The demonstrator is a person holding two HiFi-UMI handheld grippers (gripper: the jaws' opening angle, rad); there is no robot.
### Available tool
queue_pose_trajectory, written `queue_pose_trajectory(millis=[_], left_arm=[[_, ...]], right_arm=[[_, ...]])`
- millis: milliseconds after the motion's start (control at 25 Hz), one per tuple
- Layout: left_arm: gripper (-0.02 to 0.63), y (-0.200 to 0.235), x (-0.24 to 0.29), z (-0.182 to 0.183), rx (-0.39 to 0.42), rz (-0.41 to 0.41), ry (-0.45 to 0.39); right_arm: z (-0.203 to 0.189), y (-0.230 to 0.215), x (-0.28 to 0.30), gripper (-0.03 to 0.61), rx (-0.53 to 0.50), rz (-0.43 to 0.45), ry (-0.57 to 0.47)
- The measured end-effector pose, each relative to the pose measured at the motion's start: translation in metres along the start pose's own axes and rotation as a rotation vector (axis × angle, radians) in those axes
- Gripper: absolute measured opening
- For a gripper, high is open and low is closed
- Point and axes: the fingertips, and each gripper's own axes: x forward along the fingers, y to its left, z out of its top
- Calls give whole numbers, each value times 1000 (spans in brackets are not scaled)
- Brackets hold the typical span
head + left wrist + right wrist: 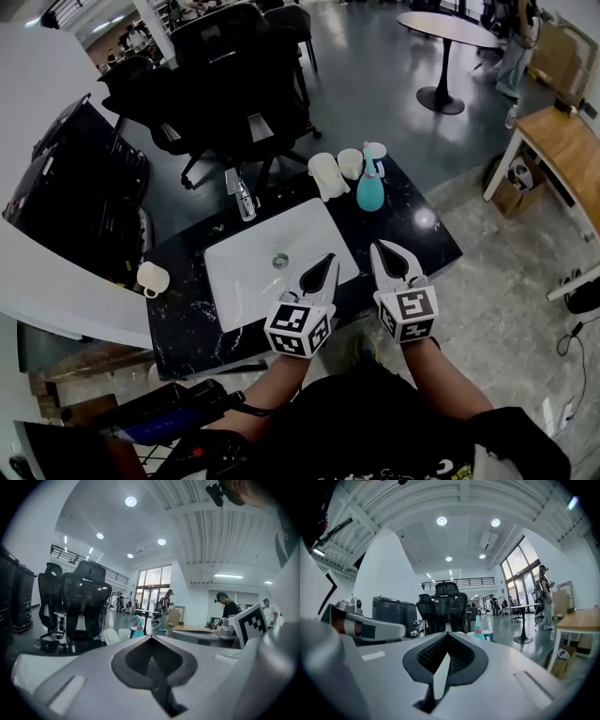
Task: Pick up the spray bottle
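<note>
The spray bottle (370, 189) is teal with a pale nozzle and stands upright at the back right of the black marble counter (187, 319). It shows small and far in the left gripper view (137, 626) and just past the jaw tips in the right gripper view (478, 633). My left gripper (327, 261) hovers over the sink's front right corner, shut and empty. My right gripper (381, 247) hangs over the counter's front right, shut and empty, a short way in front of the bottle.
A white sink basin (253, 281) with a chrome faucet (245, 201) fills the counter's middle. Two white cups (350, 163) and a white holder (327, 175) stand beside the bottle. A white mug (153, 278) sits at the left. Black office chairs (234, 84) crowd behind.
</note>
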Motion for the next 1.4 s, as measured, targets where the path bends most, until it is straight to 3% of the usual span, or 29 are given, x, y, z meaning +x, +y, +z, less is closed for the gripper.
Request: queue_pose_trajectory(millis=[120, 240, 560, 960, 1120, 1240, 1400], left_arm=[[0, 7, 33, 4, 8, 1, 28], [0, 14, 60, 6, 15, 6, 48], [0, 52, 104, -6, -1, 58, 112], [0, 81, 146, -28, -34, 76, 168], [0, 86, 157, -31, -45, 75, 177], [0, 86, 163, -30, -49, 68, 175], [0, 89, 167, -30, -54, 68, 171]], right_arm=[[1, -27, 27, 23, 6, -14, -1], [-1, -51, 57, 83, 11, -28, -1], [-15, -104, 141, 155, 20, -76, 19], [-30, -129, 197, 215, -10, -79, 48], [-27, -129, 207, 218, -18, -71, 58], [-23, -130, 209, 156, -43, -68, 61], [-20, -129, 206, 155, -54, -52, 54]])
